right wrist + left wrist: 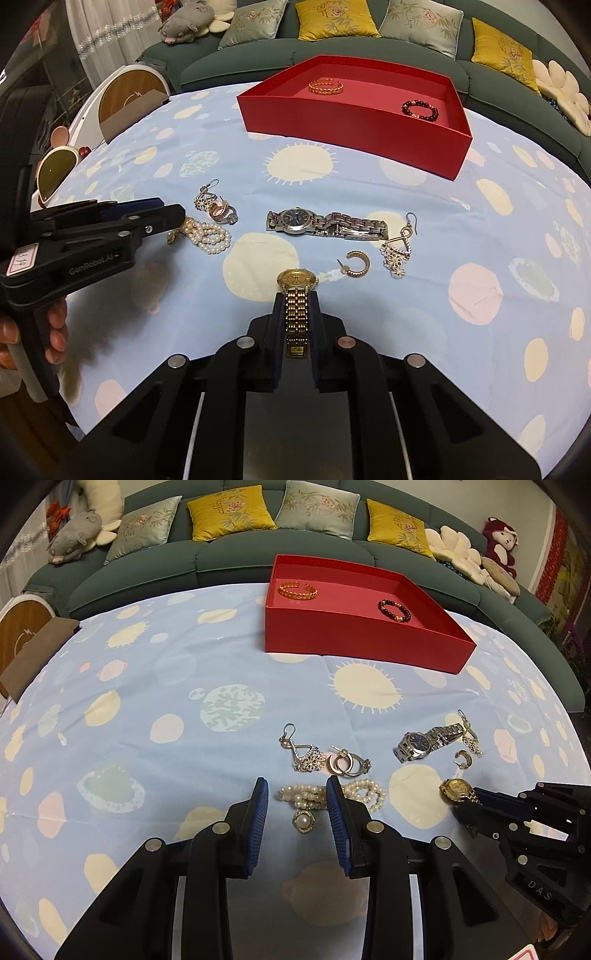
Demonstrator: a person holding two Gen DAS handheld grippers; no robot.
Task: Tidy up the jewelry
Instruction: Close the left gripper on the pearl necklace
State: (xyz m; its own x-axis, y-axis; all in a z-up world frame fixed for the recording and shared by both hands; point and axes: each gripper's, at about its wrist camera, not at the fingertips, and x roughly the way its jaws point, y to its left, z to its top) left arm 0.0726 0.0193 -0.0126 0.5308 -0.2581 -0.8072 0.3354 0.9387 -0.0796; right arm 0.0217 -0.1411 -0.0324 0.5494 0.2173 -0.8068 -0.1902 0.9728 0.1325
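1. A gold-toned wristwatch with a link metal band (297, 295) lies on the tabletop covered by a pale blue cloth printed with suns and planets (369, 302); its band runs between the pads of the right claw (297, 306), which is closed tight on it.
2. The left claw (297, 797) hangs half open over a coiled white pearl bracelet (364, 790), one finger crossing the strand, the pads gripping nothing; a round pearl ring set in a gold frame (303, 821) lies in the gap between them.
3. Just beyond the pearls sit a silver floral drop earring (304, 755) and overlapping gold and silver hoop earrings (345, 764).
4. A silver steel wristwatch with a dark blue dial (321, 221) lies stretched out farther back, near a second floral drop earring (397, 251) and a small gold half-hoop earring (356, 266).
5. An open red cardboard box (354, 129) at the far edge holds a gold cuff bangle (325, 86) and a dark beaded bracelet (420, 110), well apart.
6. A person's hand (55, 328) grips the left claw's handle.
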